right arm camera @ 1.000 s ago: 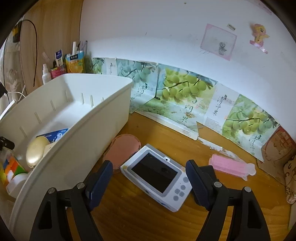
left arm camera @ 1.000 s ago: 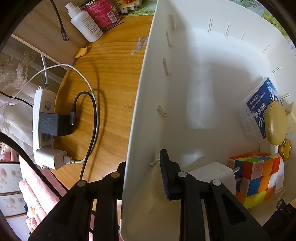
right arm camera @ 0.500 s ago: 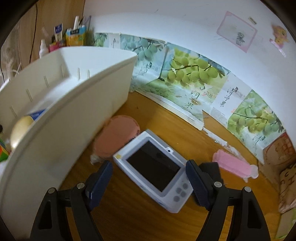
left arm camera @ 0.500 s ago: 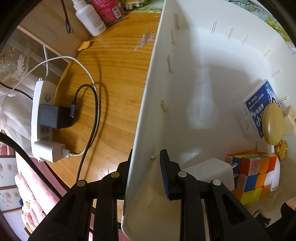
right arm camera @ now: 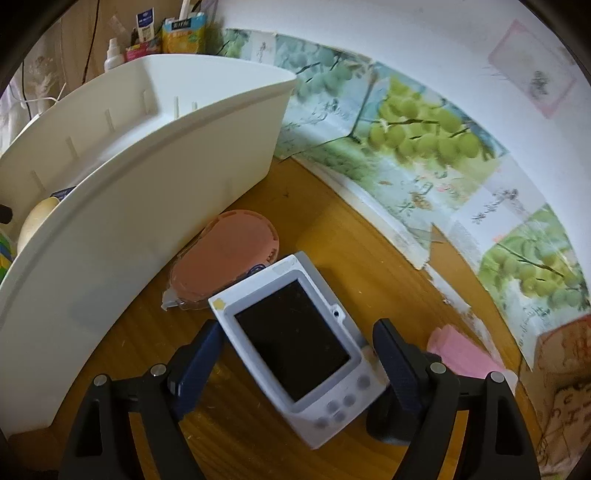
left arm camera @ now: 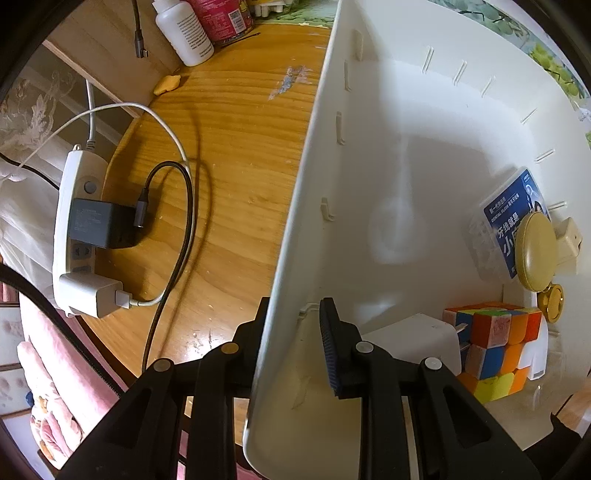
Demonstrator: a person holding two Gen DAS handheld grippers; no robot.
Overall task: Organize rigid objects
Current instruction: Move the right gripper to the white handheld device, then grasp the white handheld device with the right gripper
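My left gripper (left arm camera: 293,312) points straight down and is shut on the side wall of the white bin (left arm camera: 317,122), one finger outside and one inside. In the bin lie a colour cube (left arm camera: 495,343), a white charger (left arm camera: 413,339), a blue floss box (left arm camera: 513,218) and a round yellow case (left arm camera: 535,254). My right gripper (right arm camera: 297,332) is open, its fingers on either side of a white handheld device with a dark screen (right arm camera: 295,339) that lies flat on the wooden table. The pads do not touch it. The bin (right arm camera: 147,184) stands just left of the device.
A flat round pink thing (right arm camera: 225,254) lies between bin and device, partly under the device's corner. A pink case (right arm camera: 465,354) is to the right. A power strip with chargers and cables (left arm camera: 74,206) and a white bottle (left arm camera: 184,33) sit outside the bin.
My right gripper has come down and forward over the device and rolled, so the device now lies between its fingers. The left gripper keeps its hold on the bin wall.
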